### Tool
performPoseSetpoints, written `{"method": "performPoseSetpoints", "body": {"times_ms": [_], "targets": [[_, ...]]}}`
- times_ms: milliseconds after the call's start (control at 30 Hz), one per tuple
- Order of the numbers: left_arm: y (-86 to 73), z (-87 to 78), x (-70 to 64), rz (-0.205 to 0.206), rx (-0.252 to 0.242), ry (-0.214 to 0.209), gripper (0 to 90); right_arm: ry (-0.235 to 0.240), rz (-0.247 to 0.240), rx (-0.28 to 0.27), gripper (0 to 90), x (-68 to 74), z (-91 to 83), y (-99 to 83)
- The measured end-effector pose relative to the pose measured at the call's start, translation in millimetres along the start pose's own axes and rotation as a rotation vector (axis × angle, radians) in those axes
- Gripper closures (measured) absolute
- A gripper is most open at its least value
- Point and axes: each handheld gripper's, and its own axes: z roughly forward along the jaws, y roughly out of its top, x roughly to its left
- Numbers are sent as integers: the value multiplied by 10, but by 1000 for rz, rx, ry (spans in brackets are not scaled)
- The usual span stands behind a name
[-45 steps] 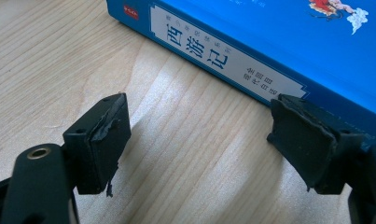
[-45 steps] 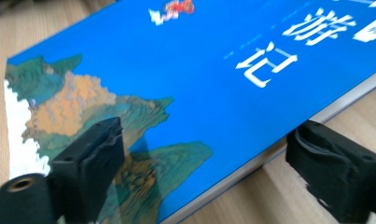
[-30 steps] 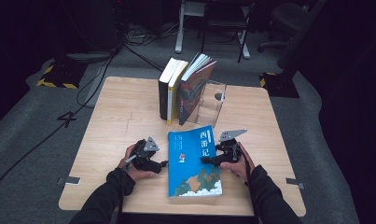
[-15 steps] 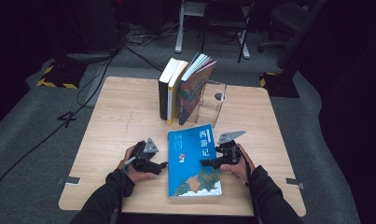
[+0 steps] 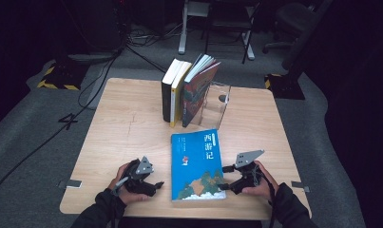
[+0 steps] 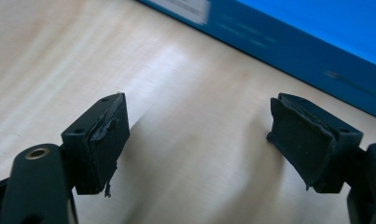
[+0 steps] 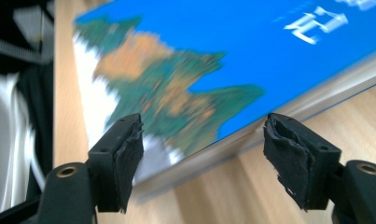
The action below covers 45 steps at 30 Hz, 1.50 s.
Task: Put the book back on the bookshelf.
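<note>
Both grippers are standing wide and empty, the right gripper [image 5: 223, 177] apparently closing on the near edge of the blue book [image 5: 197, 164] lying flat between it and the left gripper [image 5: 157, 184], so gripping and shelving are remaining.

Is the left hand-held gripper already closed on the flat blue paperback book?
No: in the left gripper view the left hand-held gripper stands wide open over bare wood, with the flat blue paperback book lying beyond its jaws.
</note>
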Motion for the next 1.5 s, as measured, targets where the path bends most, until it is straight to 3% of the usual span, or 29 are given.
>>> {"method": "performPoseSetpoints", "body": {"times_ms": [33,133,333,467,700,867,933,967,1233,1367,1500], "targets": [[-11,-11,-43,9,2,-5,194,-6,-39,1,351,59,-51,-43],[-40,-28,-138,17,-3,-16,193,-43,-59,-5,380,102,-141,-95],[-50,-27,-275,40,-2,-41,171,-111,-80,81,442,76,-110,-232],[-19,8,-352,64,0,-62,153,-104,-113,124,411,115,18,-210],[27,44,-462,91,9,-83,150,-79,-109,83,403,119,27,-200],[41,51,-438,73,2,-66,171,-72,-152,65,400,224,109,-96],[38,44,-397,41,-7,-41,204,-69,-156,60,398,255,135,-64],[33,37,-355,27,-5,-48,214,-74,-160,61,392,271,148,-54],[2,-3,-202,36,3,-54,194,-85,-145,43,379,316,222,-4],[-3,-60,-173,39,7,-19,210,-103,-132,22,379,362,243,64],[24,-162,-180,33,-38,-31,223,-107,-117,-5,376,384,241,118]]}}
